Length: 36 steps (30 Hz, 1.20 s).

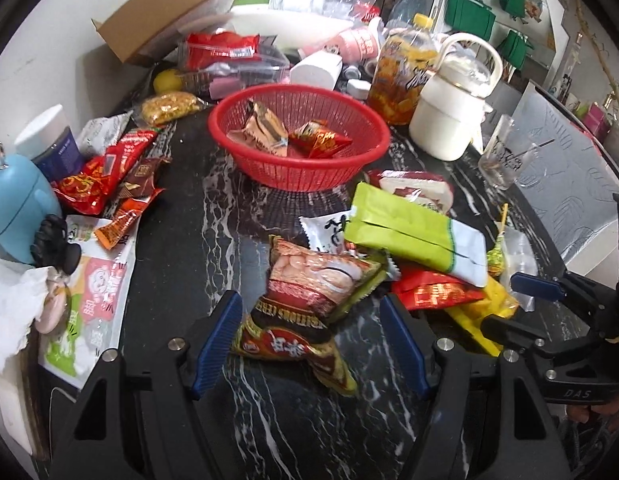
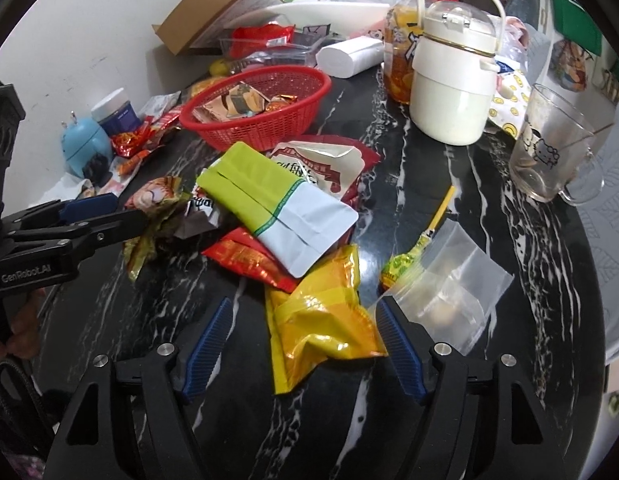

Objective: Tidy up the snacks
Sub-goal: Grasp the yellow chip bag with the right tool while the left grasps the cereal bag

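Left wrist view. Left gripper (image 1: 309, 344): jaws spread wide, holding nothing. Between them lies a cereal packet (image 1: 309, 300), crumpled; its long axis runs from near the gripper's right finger away and up toward a green-and-white pouch (image 1: 413, 236) ahead-right. Red basket (image 1: 299, 136): well ahead, centre, on the dark marbled surface (image 1: 197, 248), already holding a few packets. More loose packets lie ahead-left.

Right wrist view. Right gripper (image 2: 301, 344): jaws spread wide, holding nothing. Yellow packet (image 2: 321, 316) sits between them, long axis pointing away and slightly right, near end toward the gripper. Lollipop (image 2: 401, 268) and a clear bag (image 2: 449, 292): ahead-right.

Step in hand, judged: lining up on loose packets before pickup. Next move calls for each gripper to drop, pinch across the packet's narrow width, then carry it ahead to the basket.
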Motion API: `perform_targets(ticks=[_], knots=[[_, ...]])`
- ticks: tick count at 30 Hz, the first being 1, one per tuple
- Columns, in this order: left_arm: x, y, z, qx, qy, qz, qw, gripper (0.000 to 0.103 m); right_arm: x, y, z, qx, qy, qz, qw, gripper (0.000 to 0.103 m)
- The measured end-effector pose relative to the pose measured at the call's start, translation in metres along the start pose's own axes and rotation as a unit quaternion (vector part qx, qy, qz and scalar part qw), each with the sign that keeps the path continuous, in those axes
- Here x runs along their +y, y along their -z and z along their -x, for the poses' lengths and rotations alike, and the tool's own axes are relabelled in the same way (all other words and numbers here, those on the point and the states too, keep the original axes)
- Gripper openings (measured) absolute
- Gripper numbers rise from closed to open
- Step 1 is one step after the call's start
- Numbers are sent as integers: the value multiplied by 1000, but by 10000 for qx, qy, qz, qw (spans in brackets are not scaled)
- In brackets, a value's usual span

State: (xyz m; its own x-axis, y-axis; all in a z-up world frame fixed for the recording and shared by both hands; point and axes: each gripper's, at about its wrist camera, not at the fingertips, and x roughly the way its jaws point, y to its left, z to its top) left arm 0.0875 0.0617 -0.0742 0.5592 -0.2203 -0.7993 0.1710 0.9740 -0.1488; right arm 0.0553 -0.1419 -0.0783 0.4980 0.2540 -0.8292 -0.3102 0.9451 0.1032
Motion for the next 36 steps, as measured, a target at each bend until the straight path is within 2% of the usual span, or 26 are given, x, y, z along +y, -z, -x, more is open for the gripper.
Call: perform_targets(ticks=[8, 13, 15, 16, 18, 20, 26, 36], knots=[[8, 0, -27, 334, 162, 16, 9993, 71, -3, -5, -19, 236, -41, 23, 9997, 75], [9, 2, -34, 342, 188, 3, 9992, 71, -6, -6, -22, 266, -53, 2, 9996, 75], [8, 5, -32, 251, 236, -19, 9994, 71, -5, -4, -23, 279, -39, 10, 9996, 75], [7, 7, -30, 202, 260, -32, 9995, 65, -5, -3, -23, 296, -27, 23, 9996, 73], [5, 9, -28, 250, 237, -109, 9993, 56, -5, -1, -23, 307, -3, 48, 9995, 62], [1, 13, -25, 270, 213, -156, 9993, 56, -3, 3, -22, 319, -53, 83, 9994, 57], [-7, 30, -13, 413, 256, -169, 9987, 55, 0, 13, -15, 292, -114, 105, 9995, 54], [-29, 62, 7, 631, 430, -226, 9968, 55, -4, 39, 4, 264, -170, -94, 9995, 54]])
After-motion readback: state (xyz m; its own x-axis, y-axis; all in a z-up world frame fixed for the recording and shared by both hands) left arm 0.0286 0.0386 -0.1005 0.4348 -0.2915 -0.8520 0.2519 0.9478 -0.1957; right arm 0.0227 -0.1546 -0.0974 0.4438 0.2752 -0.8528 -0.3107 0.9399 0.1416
